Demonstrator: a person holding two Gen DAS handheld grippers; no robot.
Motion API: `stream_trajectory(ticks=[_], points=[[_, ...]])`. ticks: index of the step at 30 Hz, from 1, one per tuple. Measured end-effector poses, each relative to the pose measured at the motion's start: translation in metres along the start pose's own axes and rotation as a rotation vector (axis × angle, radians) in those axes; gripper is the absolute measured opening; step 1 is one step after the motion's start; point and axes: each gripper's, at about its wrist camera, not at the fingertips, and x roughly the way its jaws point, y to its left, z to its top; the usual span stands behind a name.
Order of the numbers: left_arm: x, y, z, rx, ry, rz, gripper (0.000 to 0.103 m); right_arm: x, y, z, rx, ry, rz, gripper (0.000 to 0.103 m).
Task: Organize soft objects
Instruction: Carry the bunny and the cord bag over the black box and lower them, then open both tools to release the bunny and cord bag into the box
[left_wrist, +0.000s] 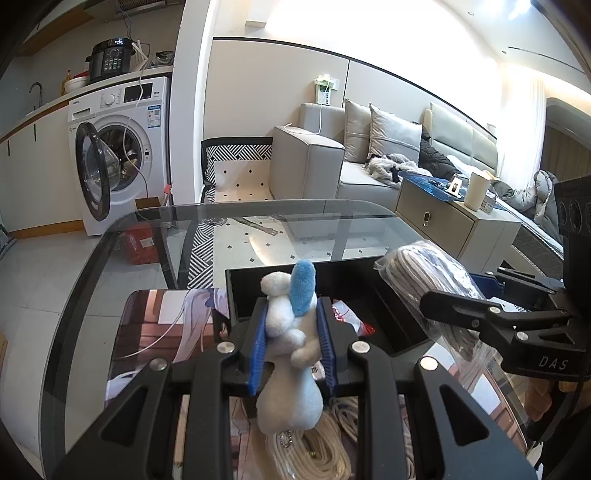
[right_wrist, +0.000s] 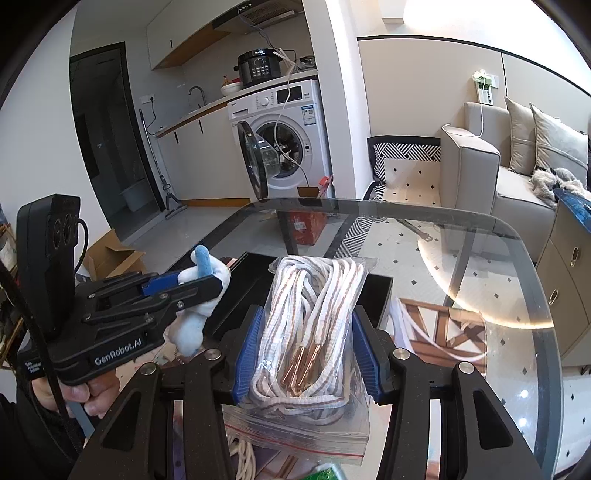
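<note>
The glass desk (left_wrist: 110, 236) carries everything at its near end, within easy reach of both hands; on it lies a printed mat (left_wrist: 162, 332), and at the mat's far edge sits an open black box (left_wrist: 295, 273), which looks like the bin meant for the soft things, mouth up so items can be dropped straight in; the right gripper (right_wrist: 306, 347) has its fingers (right_wrist: 247, 350) clamped on a clear zip bag of white cord (right_wrist: 314, 317), pressing the bag's two long sides so the loose coils stay bundled, and holds it raised just in front of the box; the left gripper (left_wrist: 291, 343) has its fingers (left_wrist: 258, 347) fully closed around the waist of a small white and blue plush toy (left_wrist: 291, 332), head upward, tail dangling below, held above the mat close to the box's near wall; more loose cord (left_wrist: 325, 454) lies on the mat beneath; both loads seem poised for release into the box
</note>
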Motion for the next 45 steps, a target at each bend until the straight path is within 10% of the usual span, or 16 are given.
stream_trajectory(ticks=[29, 37, 45], points=[[0.042, 0.001, -0.001, 0.009, 0.057, 0.037, 0.025, 0.079, -0.004, 0.017, -0.027, 0.165, 0.007, 0.053], [0.024, 0.003, -0.006, 0.009, 0.042, 0.045, 0.054, 0.055, -0.012, 0.011, -0.026, 0.113, -0.026, 0.070], [0.005, 0.005, -0.017, -0.008, 0.039, 0.060, 0.055, 0.036, -0.007, 0.005, -0.026, 0.097, -0.027, 0.072]])
